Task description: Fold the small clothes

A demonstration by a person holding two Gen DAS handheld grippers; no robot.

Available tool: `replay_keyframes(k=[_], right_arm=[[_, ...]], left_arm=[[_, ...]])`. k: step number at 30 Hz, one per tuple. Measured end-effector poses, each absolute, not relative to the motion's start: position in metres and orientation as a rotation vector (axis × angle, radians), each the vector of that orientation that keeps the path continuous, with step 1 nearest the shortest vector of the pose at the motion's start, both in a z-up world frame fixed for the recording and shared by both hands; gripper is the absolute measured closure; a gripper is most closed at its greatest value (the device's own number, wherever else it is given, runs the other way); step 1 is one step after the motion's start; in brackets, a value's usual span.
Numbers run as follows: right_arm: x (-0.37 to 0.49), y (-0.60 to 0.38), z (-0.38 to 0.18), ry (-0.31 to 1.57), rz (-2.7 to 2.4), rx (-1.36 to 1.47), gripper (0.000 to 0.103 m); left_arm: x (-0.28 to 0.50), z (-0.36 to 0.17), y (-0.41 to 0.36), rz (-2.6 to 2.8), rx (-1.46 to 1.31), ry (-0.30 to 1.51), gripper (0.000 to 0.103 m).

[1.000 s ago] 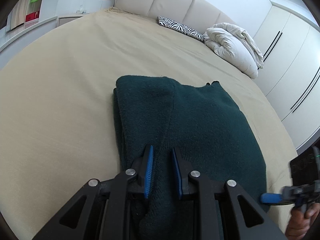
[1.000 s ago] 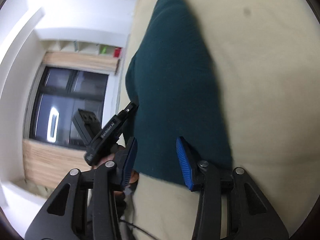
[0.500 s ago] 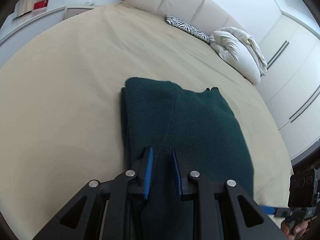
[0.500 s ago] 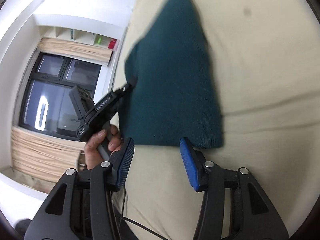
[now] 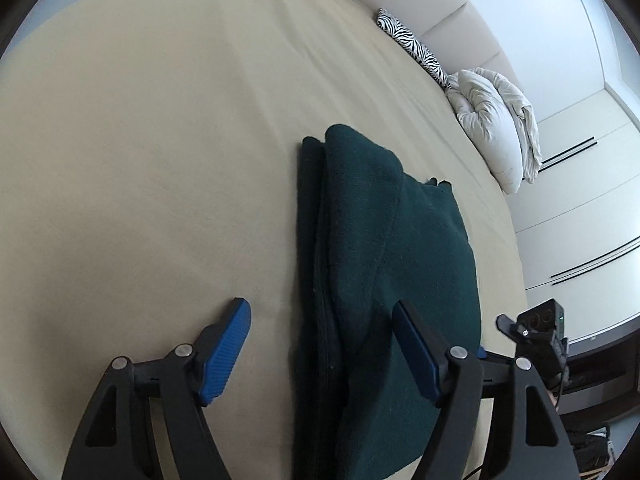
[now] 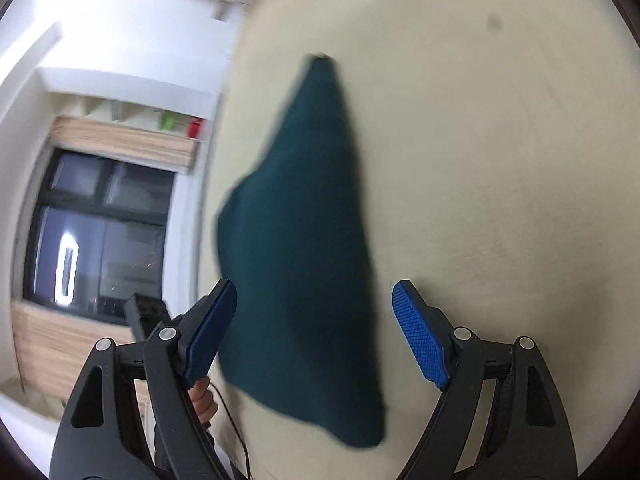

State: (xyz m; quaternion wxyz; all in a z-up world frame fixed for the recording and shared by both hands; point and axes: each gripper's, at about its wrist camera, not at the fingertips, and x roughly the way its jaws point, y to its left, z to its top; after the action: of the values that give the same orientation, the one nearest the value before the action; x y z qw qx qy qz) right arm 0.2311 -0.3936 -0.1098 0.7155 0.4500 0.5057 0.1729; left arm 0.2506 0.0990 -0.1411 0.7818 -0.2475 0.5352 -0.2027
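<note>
Sweater (image 5: 384,280), dark green and folded into a long narrow stack, lies on the beige bed (image 5: 140,160), its layered edge showing along one side. I see my left hand-held gripper (image 5: 322,348) spread wide above its near end: one blue pad (image 5: 224,354) sits over bare sheet beside the stack, the other over the knit, and neither pinches anything. I cannot tell whether the pads touch the fabric. From the right wrist view the sweater (image 6: 304,248) looks blurred, running away from me across the bed (image 6: 500,160). My right hand-held gripper (image 6: 314,332) is also spread, its fingers straddling the near end of the sweater, holding nothing. At the far side of the bed I see a zebra pillow (image 5: 416,52) against the headboard (image 5: 420,8), with a white duvet (image 5: 496,128) bundled just beside it. White wardrobes (image 5: 580,208) line the wall past the bed. In the right view a dark window (image 6: 100,236) sits beyond the bed edge.
</note>
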Motion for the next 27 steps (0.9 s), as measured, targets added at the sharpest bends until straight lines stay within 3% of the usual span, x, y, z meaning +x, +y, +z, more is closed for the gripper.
replay_keyframes(k=[8,10,14,16,19,27], right_arm=[[0.260,-0.382,-0.130,1.136,0.426,1.014,0.022],[0.261,-0.382,-0.128,1.146,0.416,0.998,0.024],[0.263,-0.372,-0.120,1.168,0.380,0.880,0.045],[0.261,-0.370,-0.118,1.166,0.364,0.849,0.051],[0.263,-0.357,-0.096,1.148,0.327,0.727,0.060],[0.195,-0.357,-0.023,1.052,0.340,0.575,0.066]], left_arm=[[0.275,-0.149,0.079,-0.466,-0.543,1.236,0.036],[0.278,-0.151,0.076,-0.442,-0.546,1.250,0.048],[0.280,-0.154,0.065,-0.439,-0.521,1.264,0.060],[0.280,-0.155,0.063,-0.454,-0.534,1.261,0.070],[0.273,-0.149,0.060,-0.448,-0.510,1.237,0.076],[0.212,-0.095,0.049,-0.483,-0.364,1.150,0.078]])
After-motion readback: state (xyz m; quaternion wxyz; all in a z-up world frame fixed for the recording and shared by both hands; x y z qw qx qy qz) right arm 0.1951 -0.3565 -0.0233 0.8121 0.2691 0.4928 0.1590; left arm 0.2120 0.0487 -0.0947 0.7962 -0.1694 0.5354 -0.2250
